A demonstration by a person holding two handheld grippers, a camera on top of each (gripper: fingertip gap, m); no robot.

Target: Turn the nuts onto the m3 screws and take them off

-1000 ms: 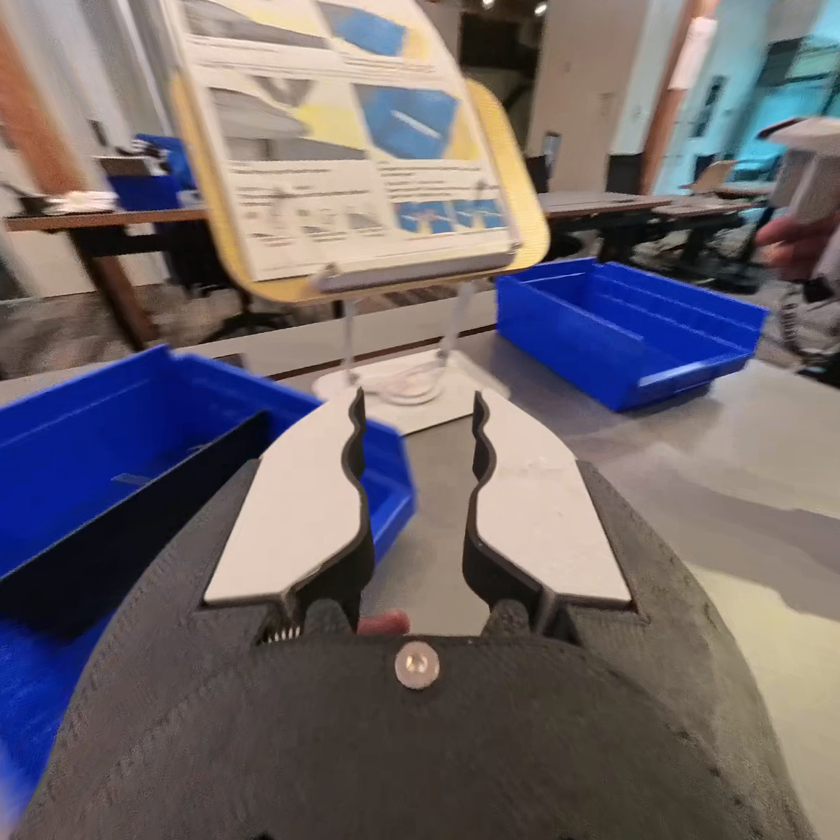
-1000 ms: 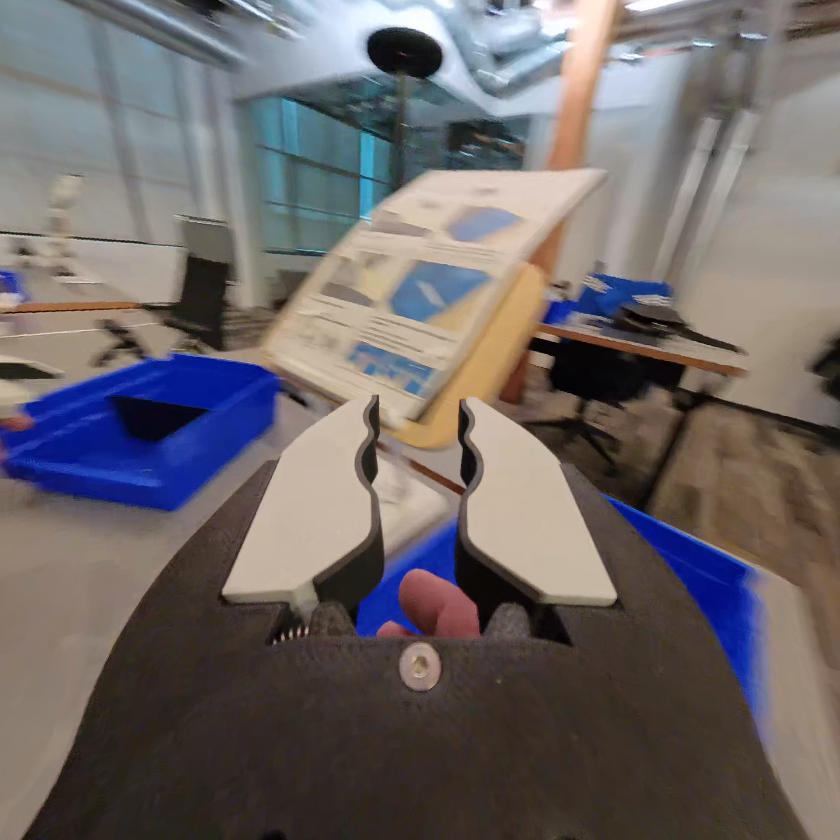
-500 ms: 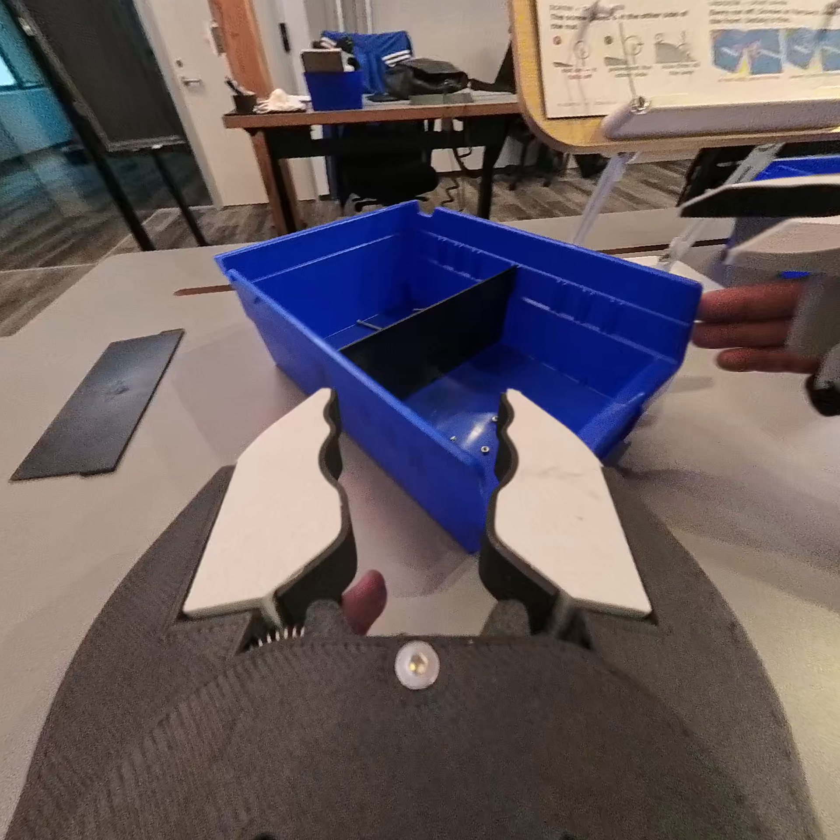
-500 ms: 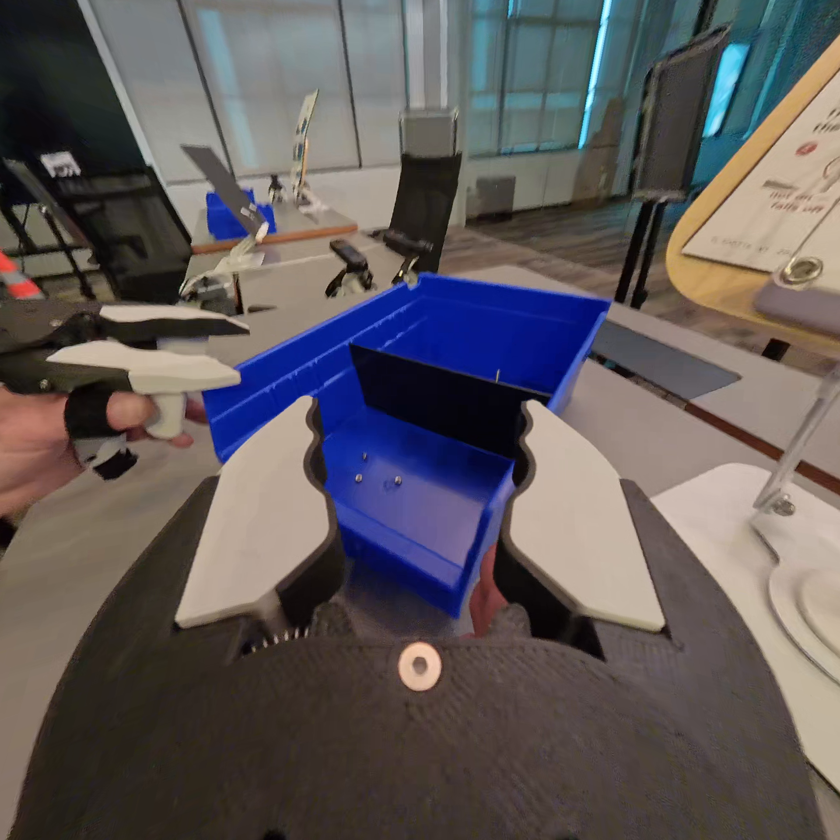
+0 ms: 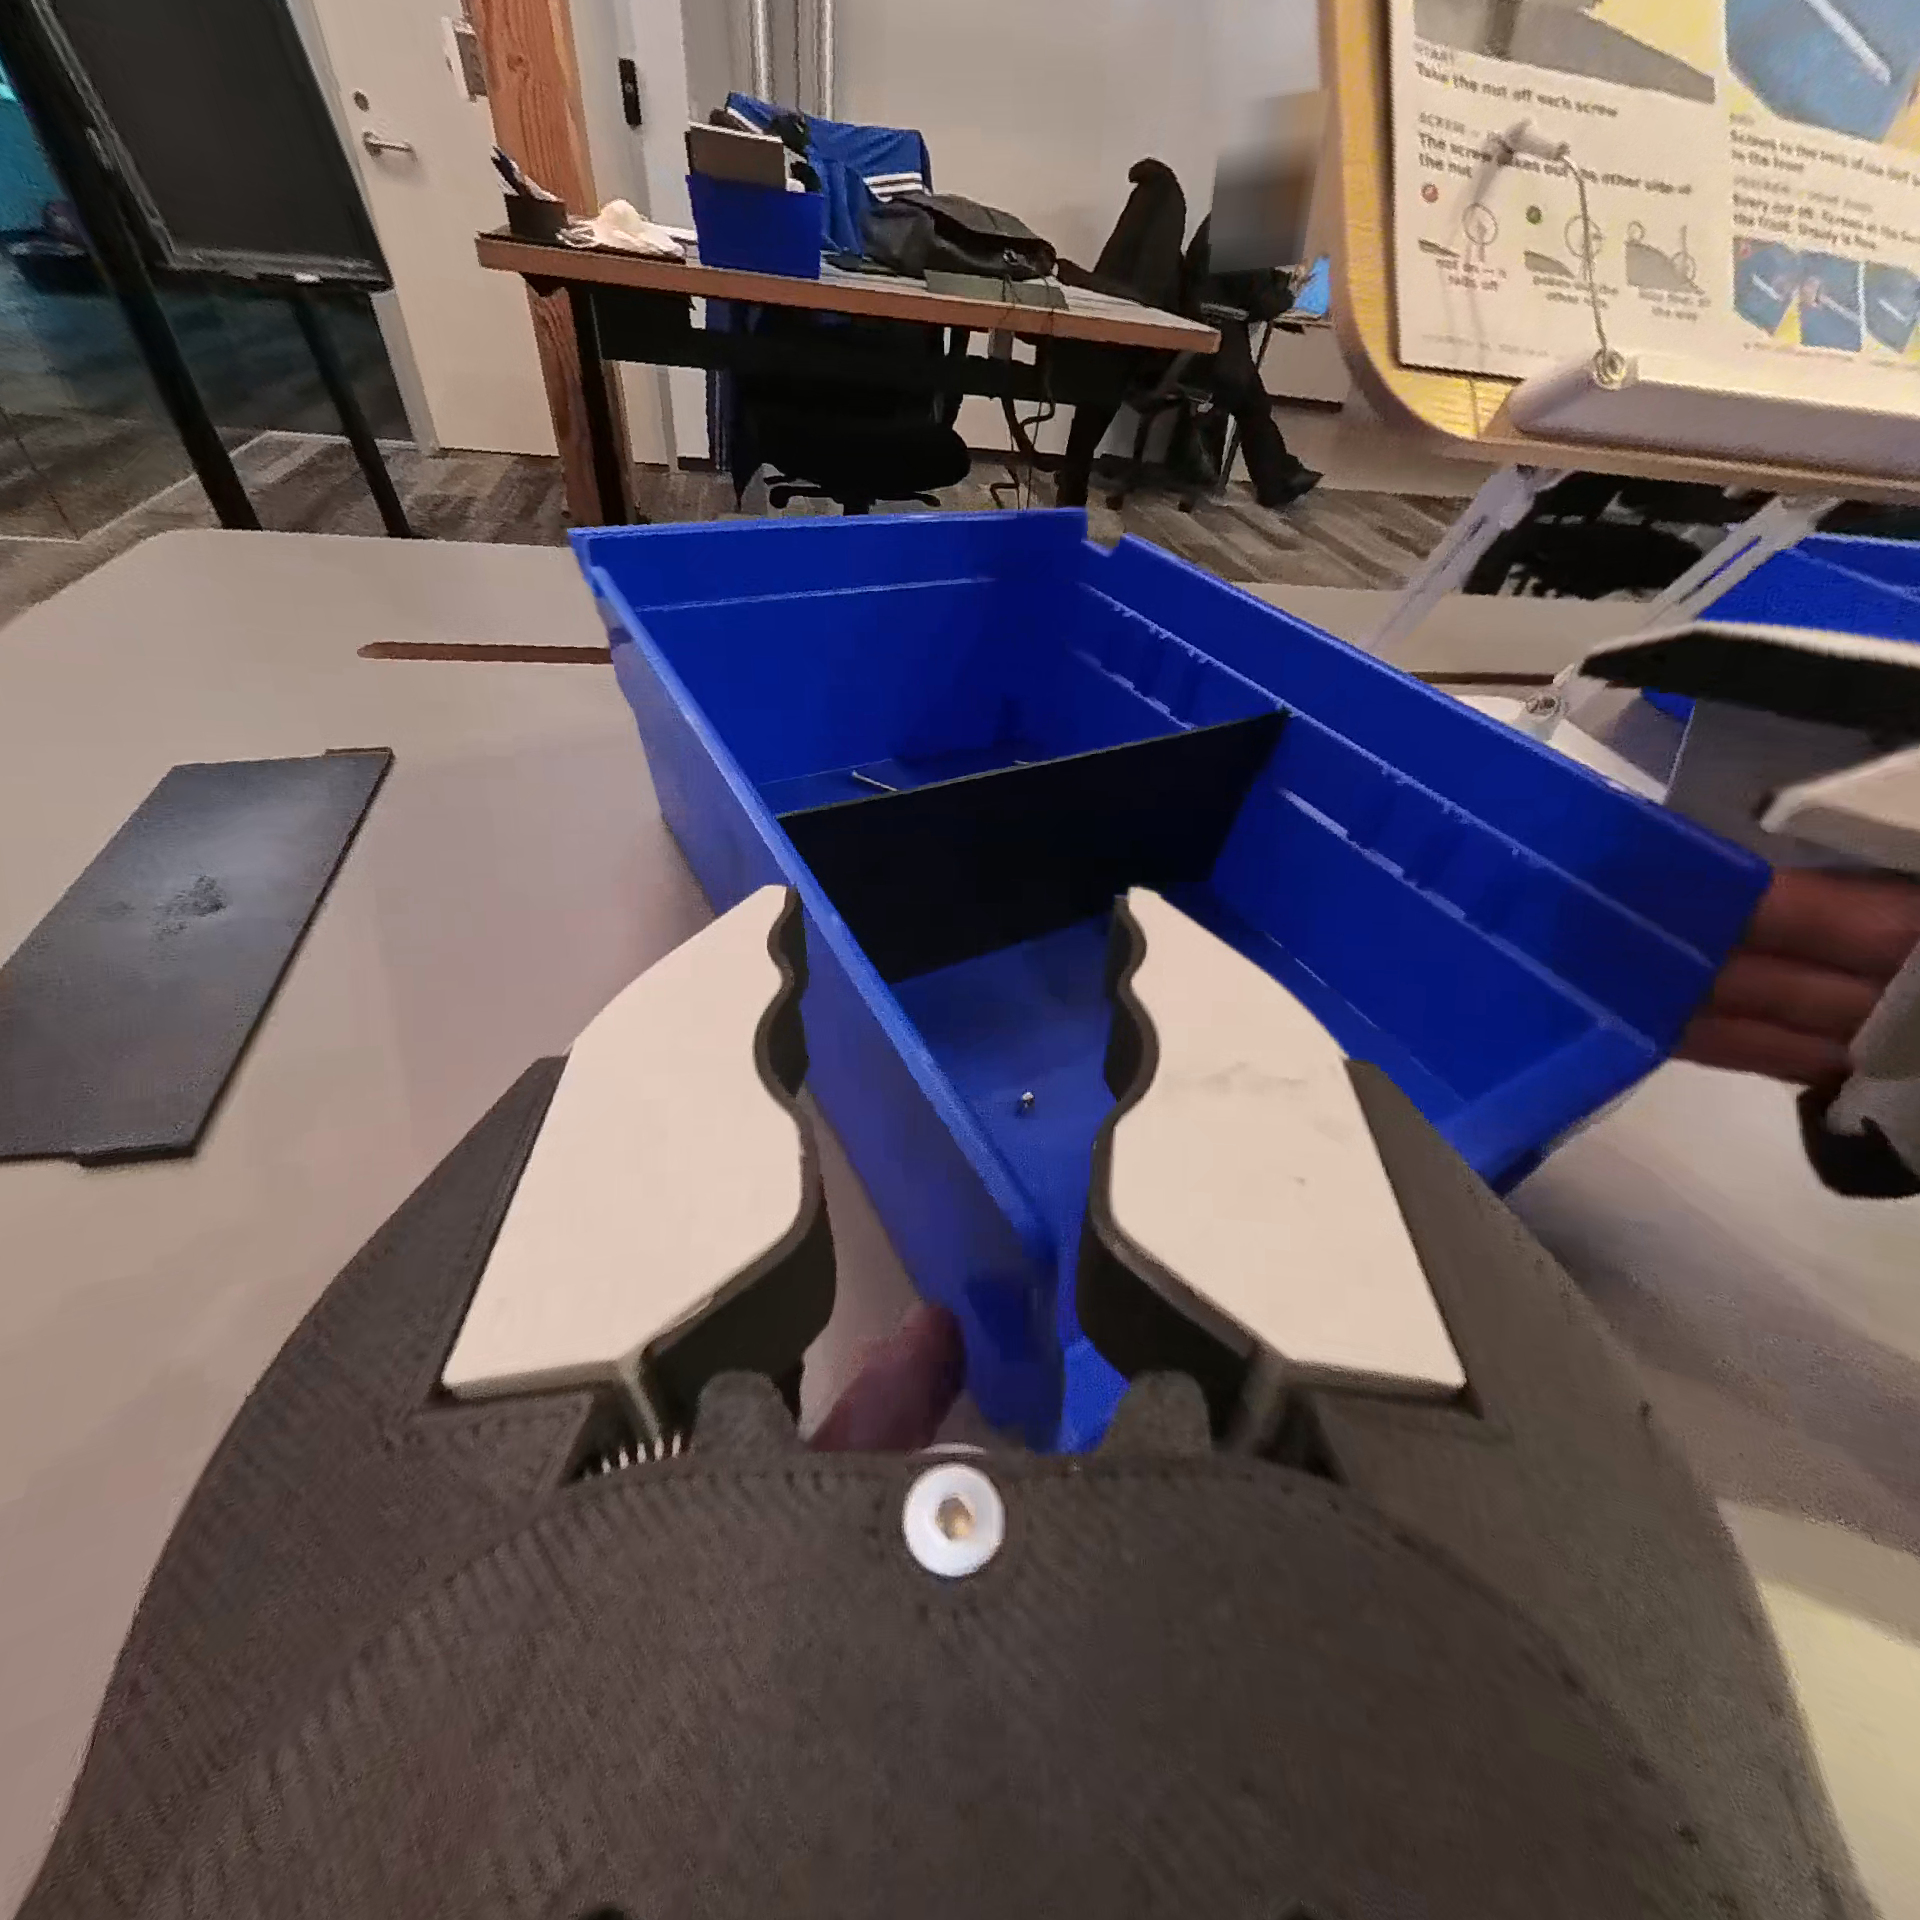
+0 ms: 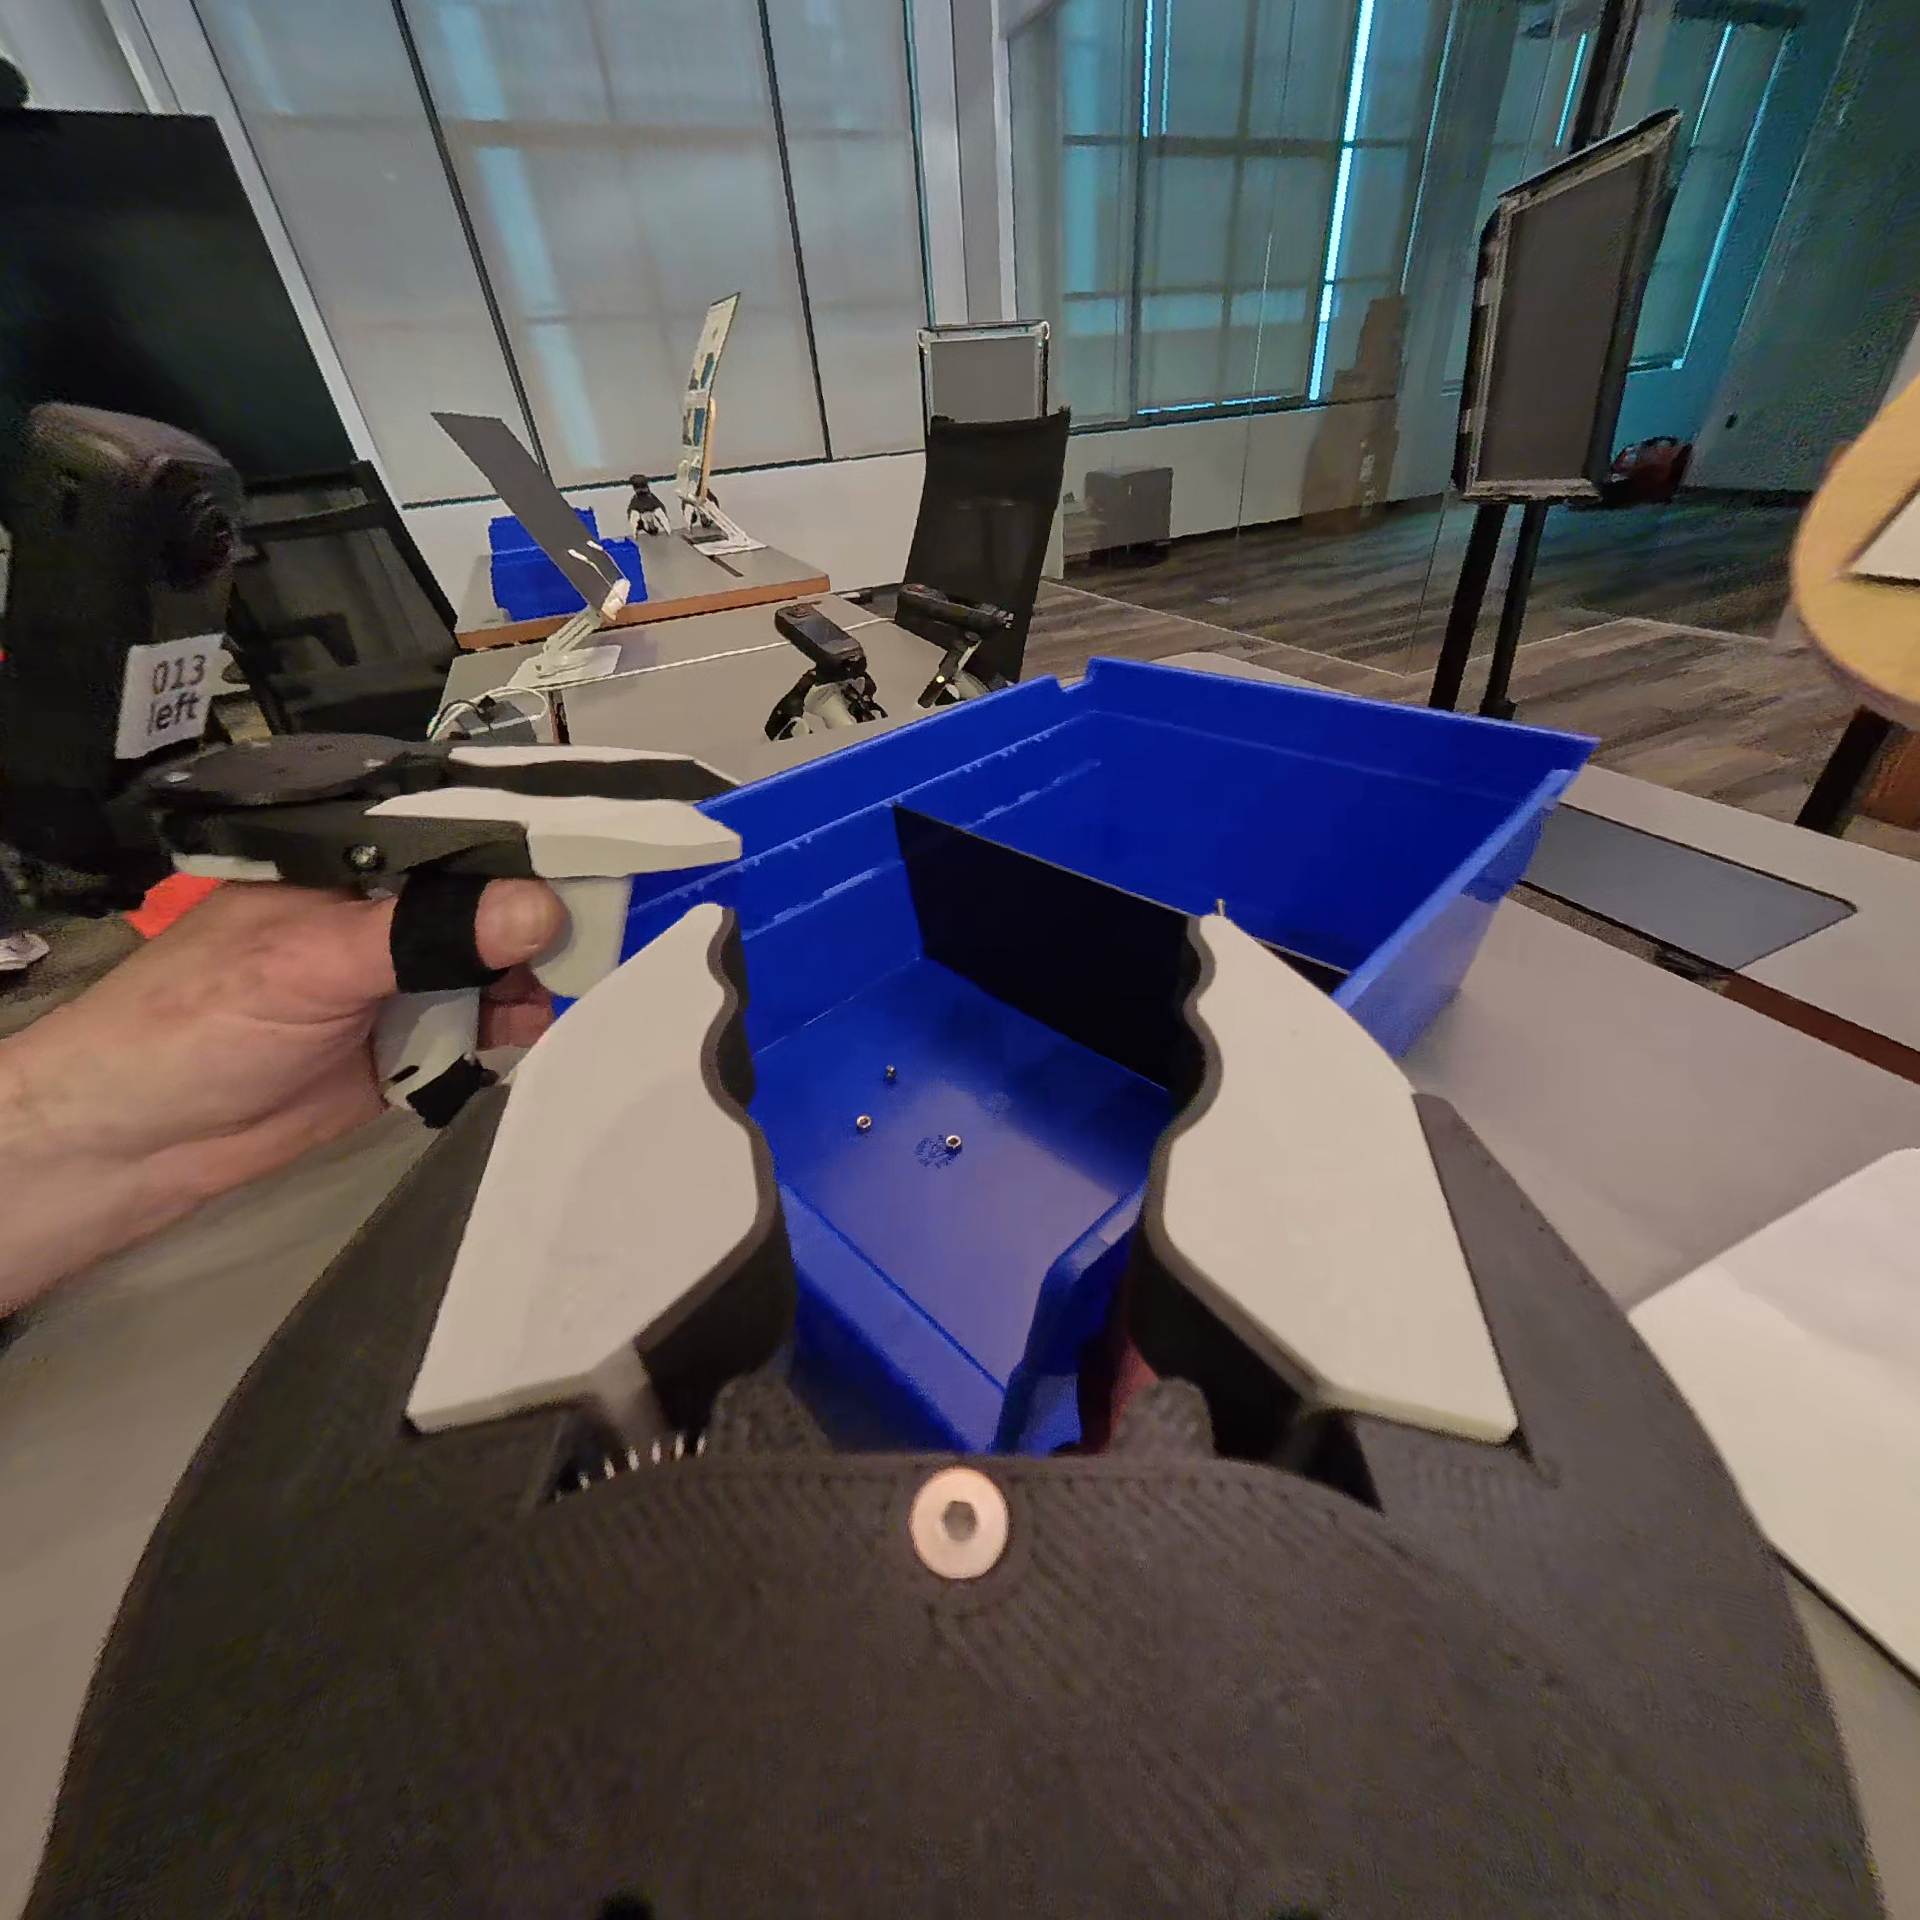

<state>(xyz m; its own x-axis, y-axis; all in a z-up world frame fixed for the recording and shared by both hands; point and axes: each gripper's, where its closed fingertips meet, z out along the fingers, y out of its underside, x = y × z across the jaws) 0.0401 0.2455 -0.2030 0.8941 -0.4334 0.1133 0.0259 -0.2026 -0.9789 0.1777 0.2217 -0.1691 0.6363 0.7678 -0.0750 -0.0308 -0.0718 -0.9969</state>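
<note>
A blue bin (image 5: 1455,935) (image 6: 1247,790) with a black divider (image 5: 1018,842) (image 6: 1039,935) stands on the grey table. Three small nuts (image 6: 862,1122) lie on the floor of its near compartment; one nut (image 5: 1025,1097) shows in the left wrist view. A thin screw-like piece (image 5: 894,777) lies in the far compartment. My left gripper (image 5: 951,925) is open and empty, over the bin's near corner; it also shows in the right wrist view (image 6: 717,805). My right gripper (image 6: 961,935) is open and empty, over the bin's near end, and shows at the right of the left wrist view (image 5: 1766,727).
A black mat (image 5: 166,945) lies on the table left of the bin. An instruction board on a stand (image 5: 1662,208) rises at the back right, with a second blue bin (image 5: 1829,592) behind it. A white base plate (image 6: 1818,1351) lies right of my right gripper.
Both grippers have swung from the instruction board to the divided bin and moved in over its near end. Both have opened wider.
</note>
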